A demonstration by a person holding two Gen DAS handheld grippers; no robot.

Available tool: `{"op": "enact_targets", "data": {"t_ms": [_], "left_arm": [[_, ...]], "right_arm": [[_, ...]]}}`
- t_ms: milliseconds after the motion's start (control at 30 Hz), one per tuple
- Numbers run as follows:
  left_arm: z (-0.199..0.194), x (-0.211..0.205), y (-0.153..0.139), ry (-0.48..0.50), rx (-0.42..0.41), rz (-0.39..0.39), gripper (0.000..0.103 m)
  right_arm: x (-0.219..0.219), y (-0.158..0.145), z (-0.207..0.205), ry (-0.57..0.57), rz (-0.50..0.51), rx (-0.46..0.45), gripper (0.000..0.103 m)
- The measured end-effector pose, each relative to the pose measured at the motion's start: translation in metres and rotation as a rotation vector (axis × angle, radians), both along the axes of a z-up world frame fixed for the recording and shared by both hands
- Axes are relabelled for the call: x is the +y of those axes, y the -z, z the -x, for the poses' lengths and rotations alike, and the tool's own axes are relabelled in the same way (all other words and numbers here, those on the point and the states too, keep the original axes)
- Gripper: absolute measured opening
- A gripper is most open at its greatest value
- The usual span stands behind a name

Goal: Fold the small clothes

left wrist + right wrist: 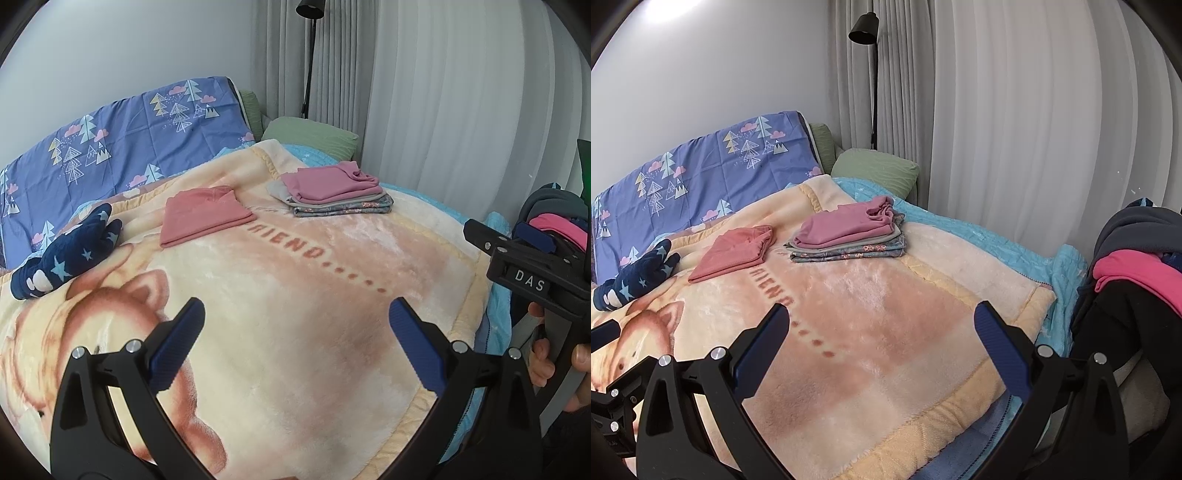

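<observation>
The bed [1067,266] fills both views, and spread over it is the big plush blanket [886,325] with the animal print, our landmark for everything here. Its middle lies bare, so the folding space is open. Off the blanket's right edge, beyond the bed's side, sits the heap of unfolded clothes [1137,273], dark grey and black with a hot-pink piece on top; that, I'd judge, is where the next garment comes from. Toward the blanket's far end rests the folded stack [849,240], a mauve piece on top of grey and floral ones, long axis running across the blanket, and just left of it, apart from it, lies a single folded salmon piece [735,253]. At the blanket's left edge is a crumpled navy garment with stars [70,251], not yet folded. Now the tools: the right gripper [881,345] hovers over the blanket's near right part, fingers spread wide and holding nothing, and it is clearly the nearer one to that heap, which lies to the right of its fingers. The left gripper [297,343] hangs over the blanket's near middle, fingers likewise wide apart and empty, with the navy piece away to its left. A hand [554,365] shows at the right tool's handle.
</observation>
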State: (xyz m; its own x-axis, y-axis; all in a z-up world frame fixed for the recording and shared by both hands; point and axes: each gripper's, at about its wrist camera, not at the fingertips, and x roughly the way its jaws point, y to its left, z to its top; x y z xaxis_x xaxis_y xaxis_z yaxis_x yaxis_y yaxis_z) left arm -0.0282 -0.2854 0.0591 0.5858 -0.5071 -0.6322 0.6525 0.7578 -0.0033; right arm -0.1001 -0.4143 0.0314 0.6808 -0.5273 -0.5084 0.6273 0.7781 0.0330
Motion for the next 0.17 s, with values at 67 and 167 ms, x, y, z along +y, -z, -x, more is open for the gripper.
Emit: {"op": "enact_targets", "data": {"t_ms": [67, 167], "left_arm": [[-0.0002, 0.0003, 0.0002, 0.0, 0.001, -0.001, 0.101], [-0.0002, 0.0004, 0.0002, 0.0, 0.0, -0.001, 0.101]], "right_arm": [[-0.0006, 0.0002, -0.0008, -0.001, -0.001, 0.003, 0.1], [0.0002, 0.001, -0.0012, -0.004, -0.001, 0.005, 0.1]]}}
